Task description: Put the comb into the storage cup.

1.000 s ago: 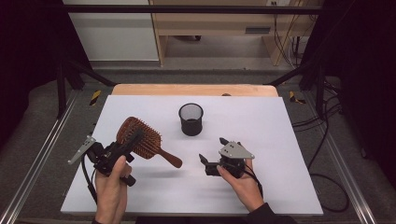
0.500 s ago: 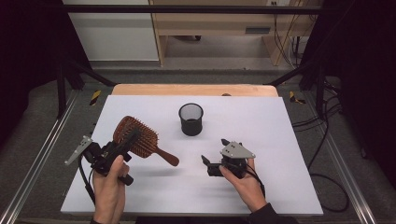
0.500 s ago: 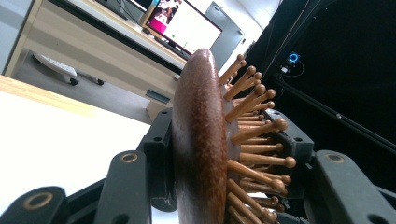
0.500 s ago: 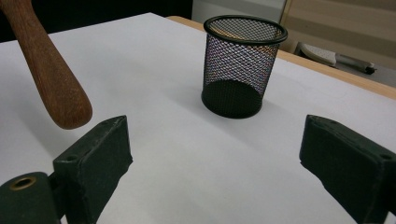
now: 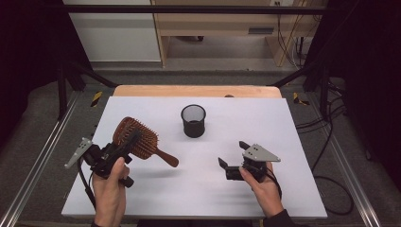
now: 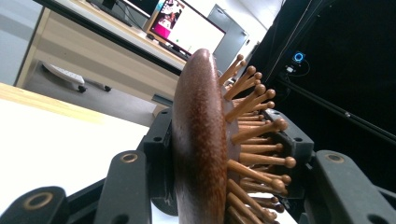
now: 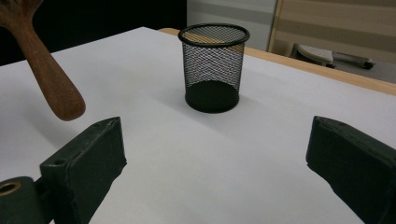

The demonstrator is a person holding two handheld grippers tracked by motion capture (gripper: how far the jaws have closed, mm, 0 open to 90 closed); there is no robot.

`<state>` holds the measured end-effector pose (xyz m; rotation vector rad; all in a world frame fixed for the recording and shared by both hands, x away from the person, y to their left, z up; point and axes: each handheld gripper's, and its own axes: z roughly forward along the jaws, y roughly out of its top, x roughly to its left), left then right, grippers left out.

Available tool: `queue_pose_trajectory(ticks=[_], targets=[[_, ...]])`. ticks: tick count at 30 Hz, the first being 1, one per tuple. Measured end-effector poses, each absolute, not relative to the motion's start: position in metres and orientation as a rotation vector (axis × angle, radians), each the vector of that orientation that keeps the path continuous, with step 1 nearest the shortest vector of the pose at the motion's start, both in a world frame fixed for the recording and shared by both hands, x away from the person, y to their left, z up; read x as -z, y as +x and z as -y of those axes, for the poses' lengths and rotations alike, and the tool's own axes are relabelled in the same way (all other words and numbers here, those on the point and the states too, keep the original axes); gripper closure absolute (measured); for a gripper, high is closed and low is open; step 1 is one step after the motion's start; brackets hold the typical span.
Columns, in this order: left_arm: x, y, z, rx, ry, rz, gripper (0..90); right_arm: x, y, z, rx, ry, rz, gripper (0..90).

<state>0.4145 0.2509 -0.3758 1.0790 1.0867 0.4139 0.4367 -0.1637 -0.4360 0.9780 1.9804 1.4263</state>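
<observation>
While clamped on the wooden hairbrush [image 5: 140,142] by its head, left tool [image 5: 124,147] held it up off the white bench [image 5: 283,123], handle angled down to the right, bristles sticking out in the left gripper view. Right tool [image 5: 231,160] sat spread wide, holding nothing, facing the black mesh cup [image 5: 193,121] mid-bench.

Lit monitor [image 6: 187,30] on wooden desk [image 6: 88,49]

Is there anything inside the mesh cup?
No, in the right gripper view the mesh cup stands upright on the white table with only its dark bottom showing through.
</observation>
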Motion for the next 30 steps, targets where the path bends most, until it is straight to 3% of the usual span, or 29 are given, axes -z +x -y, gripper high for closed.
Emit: queue_pose_trajectory(ticks=[18, 30], targets=[[0.374, 0.412, -0.247, -0.448, 1.105, -1.072, 50.2, 0.442, 0.423, 0.208, -1.425, 0.978, -1.876, 6.6], [0.368, 0.413, -0.244, -0.442, 1.11, -1.054, 50.2, 0.448, 0.425, 0.203, -1.414, 1.018, -1.888, 6.3]])
